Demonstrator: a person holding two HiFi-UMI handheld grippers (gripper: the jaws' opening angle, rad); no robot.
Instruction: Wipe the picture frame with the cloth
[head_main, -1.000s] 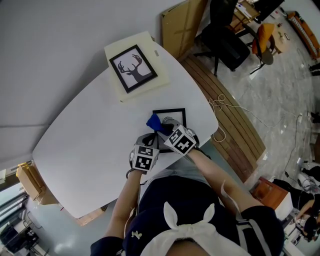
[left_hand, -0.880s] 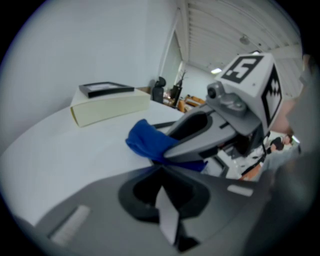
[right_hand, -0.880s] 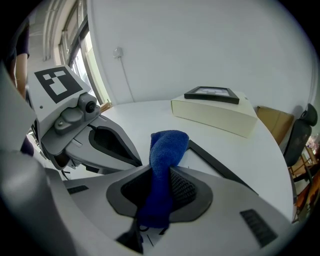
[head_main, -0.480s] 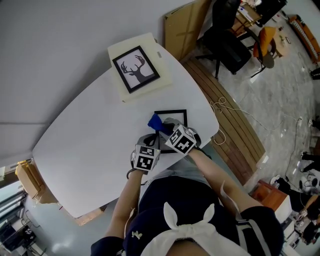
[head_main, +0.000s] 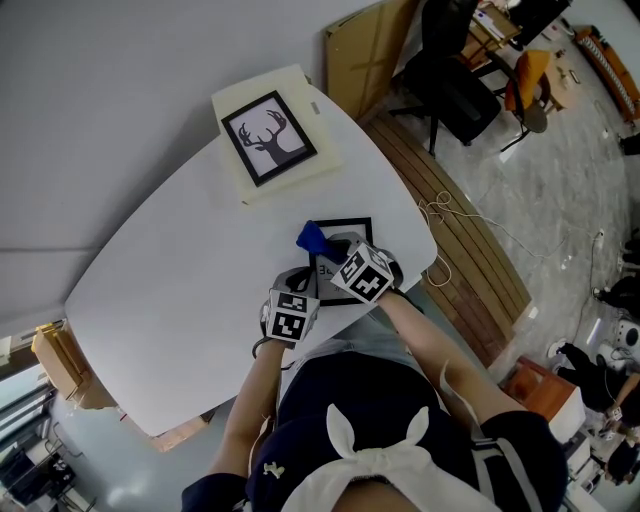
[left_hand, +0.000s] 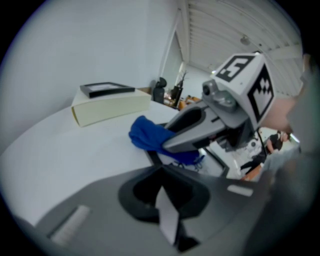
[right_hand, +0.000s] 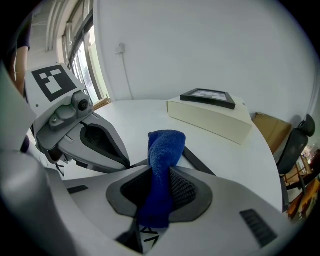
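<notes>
Item: picture frame, black, small, lying flat on the white surface near its front edge. Its long axis seems to run away from me.

Item: cloth, blue. It is pinched in the closed jaws of my right hand-held gripper, with a bunched end sticking out forward. From the head view that end sits at the frame's far left corner, so the rest of the frame lies below and to the right of the cloth.

Item: left hand-held gripper, jaws together. They look closed on the frame's near left edge, steadying it, though I judge that rather than see it plainly.

Note: my right hand-held gripper is the nearer one for wiping.
</notes>
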